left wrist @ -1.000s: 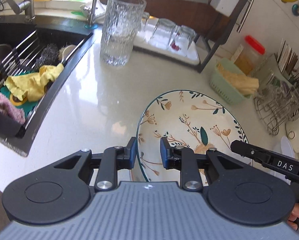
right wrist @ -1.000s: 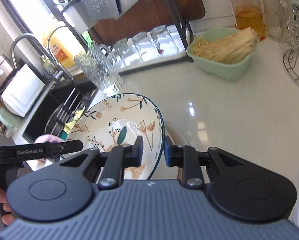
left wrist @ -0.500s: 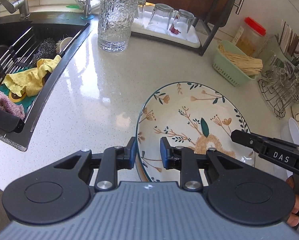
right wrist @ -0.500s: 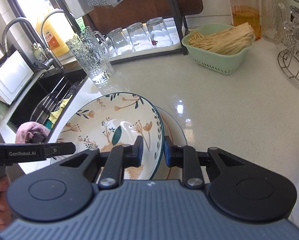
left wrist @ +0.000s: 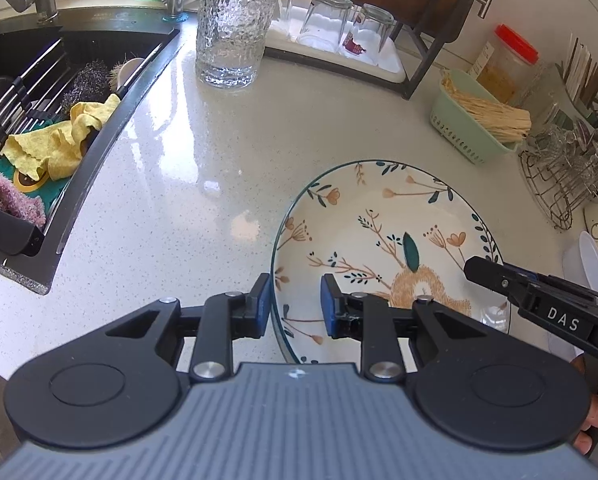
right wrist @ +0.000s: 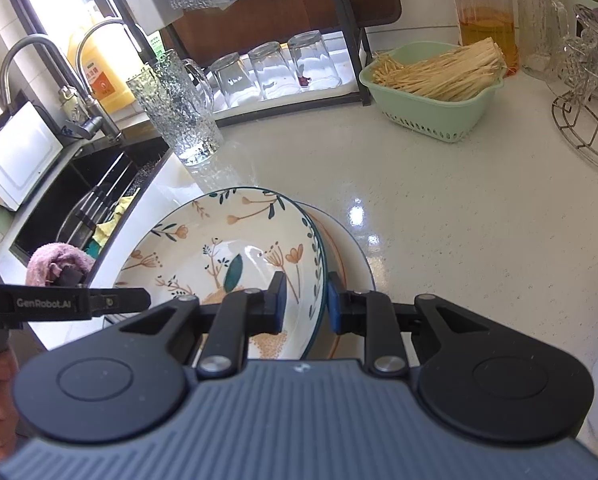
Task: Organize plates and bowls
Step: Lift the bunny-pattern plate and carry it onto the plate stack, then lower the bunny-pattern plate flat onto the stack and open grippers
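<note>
Right wrist: green basket (right wrist: 435, 110) of dried noodles (right wrist: 439, 70).

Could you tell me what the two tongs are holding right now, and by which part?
Both straddle the floral bowl at its rim: the left tongs at its left edge, the right tongs at its right edge. Whether the pads actually press the rim cannot be told.

Left gripper (left wrist: 292, 305) and right gripper (right wrist: 304, 303) face each other, fingers (left wrist: 261, 305) parted.
</note>
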{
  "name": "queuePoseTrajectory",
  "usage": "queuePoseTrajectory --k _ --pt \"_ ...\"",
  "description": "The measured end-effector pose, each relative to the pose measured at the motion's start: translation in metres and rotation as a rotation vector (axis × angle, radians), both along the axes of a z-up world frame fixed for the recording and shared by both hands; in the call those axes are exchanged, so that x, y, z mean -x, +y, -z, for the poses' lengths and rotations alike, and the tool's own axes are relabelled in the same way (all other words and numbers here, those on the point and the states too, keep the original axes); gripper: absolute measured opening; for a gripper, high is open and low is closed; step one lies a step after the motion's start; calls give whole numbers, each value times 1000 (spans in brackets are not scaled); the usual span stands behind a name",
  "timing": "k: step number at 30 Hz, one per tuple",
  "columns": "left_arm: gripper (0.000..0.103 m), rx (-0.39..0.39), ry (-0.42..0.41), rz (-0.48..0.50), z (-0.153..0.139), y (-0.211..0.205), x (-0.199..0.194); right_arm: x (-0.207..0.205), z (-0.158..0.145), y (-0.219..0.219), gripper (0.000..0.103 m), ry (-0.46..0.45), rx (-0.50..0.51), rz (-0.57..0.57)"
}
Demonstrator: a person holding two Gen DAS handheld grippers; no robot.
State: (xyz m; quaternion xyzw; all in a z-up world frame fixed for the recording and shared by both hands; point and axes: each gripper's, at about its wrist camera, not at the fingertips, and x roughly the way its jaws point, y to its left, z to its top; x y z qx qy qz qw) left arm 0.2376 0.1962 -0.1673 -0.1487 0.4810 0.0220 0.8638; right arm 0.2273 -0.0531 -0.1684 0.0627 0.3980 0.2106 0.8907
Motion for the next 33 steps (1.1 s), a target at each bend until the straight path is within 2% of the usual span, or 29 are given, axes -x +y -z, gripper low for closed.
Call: queuePoseTrajectory --k 4,9,17,33 --pt "29 7 0 -1 0 1 -4 -2 -6 -5 25 -18 12 22" --pt "29 23 0 -12 0 3 -3 -3 0 -7 25 5 6 35" --pt "29 -4 -39 -16 -15 -1 4 4 -18 -10 24 -65 -7 44" --pt "29 -7 -188 62 -98 -38 27 59 -94 -34 24 -226 -43 112"
